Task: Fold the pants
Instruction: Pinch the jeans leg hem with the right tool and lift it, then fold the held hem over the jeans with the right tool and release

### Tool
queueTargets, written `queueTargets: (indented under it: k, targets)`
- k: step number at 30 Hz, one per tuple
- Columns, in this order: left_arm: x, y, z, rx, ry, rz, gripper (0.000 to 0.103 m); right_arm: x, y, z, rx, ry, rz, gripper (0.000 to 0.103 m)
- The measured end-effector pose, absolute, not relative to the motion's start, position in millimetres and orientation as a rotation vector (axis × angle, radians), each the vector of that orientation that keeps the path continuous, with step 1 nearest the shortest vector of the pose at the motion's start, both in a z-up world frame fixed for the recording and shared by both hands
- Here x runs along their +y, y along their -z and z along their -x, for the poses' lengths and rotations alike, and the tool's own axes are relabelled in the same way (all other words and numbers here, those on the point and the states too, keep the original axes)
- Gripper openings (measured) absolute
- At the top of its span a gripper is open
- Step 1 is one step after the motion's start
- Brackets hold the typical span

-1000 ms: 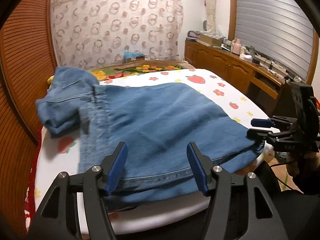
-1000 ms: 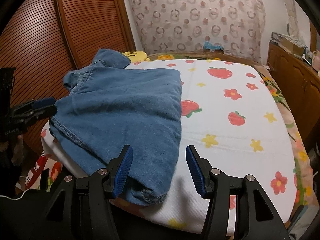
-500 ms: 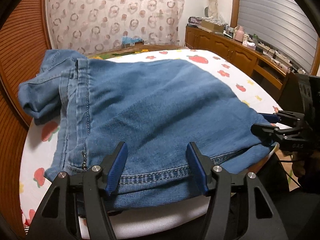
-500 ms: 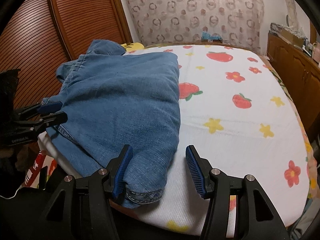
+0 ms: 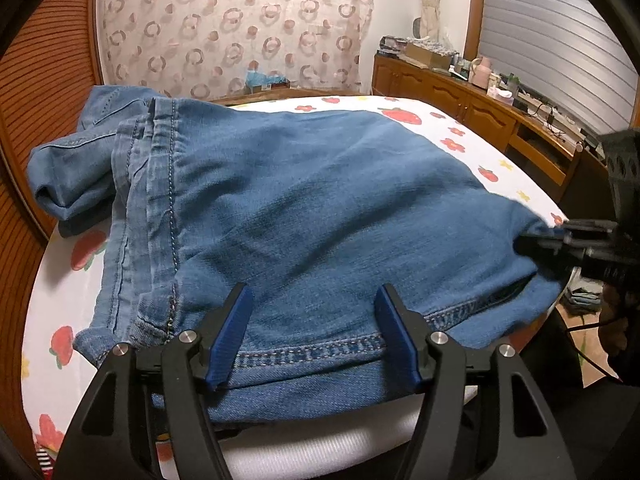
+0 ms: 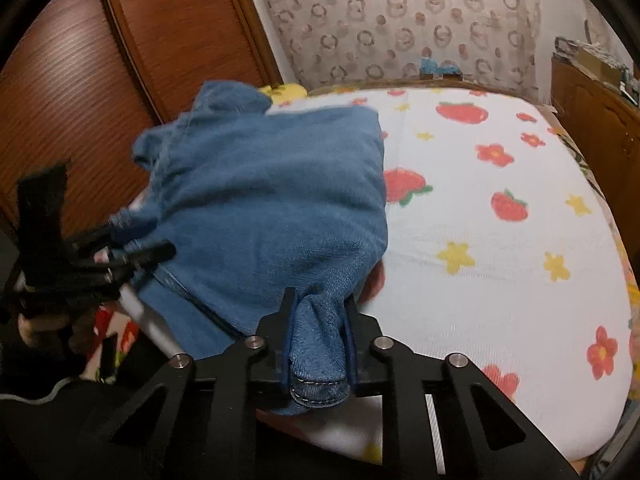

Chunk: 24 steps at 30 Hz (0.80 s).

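Having just closed, right gripper [image 6: 318,334] pinches jeans [image 6: 276,208] corner.

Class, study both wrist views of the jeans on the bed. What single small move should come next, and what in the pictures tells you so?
Probably close the left gripper on the hem. The right gripper has just closed and pinches a bunched corner of the jeans, while the left one's pads stand apart over the stitched hem at the edge of the bed, gripping nothing. Both corners need holding before lifting.

1. The pants [image 5: 320,208] lie on the bed [image 6: 500,280], toward its near left corner.
2. The left gripper [image 5: 312,336] straddles the near hem.
3. The right gripper [image 6: 318,336] sits at the pants' right corner, apparently over the bed's edge.
4. A cabinet [image 5: 460,96] stands right of the bed.
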<state>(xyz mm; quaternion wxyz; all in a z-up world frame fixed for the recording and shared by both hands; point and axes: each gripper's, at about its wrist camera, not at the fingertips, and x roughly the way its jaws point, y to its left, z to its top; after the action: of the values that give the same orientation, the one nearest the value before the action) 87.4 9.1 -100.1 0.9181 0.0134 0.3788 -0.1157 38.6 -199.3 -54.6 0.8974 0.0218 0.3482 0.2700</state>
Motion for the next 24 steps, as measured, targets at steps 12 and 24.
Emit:
queueTargets:
  k: [12, 24]
  targets:
    - [69.0, 51.0, -58.7, 0.695, 0.142, -0.003, 0.066, -163.9, -25.5, -45.1, 0.529, -0.633, -0.001, 0.015]
    - [133.1, 37.6, -48.5, 0.666, 0.011, 0.041, 0.066, -84.9, -50.8, -46.6, 0.436, -0.846, 0.023, 0.014]
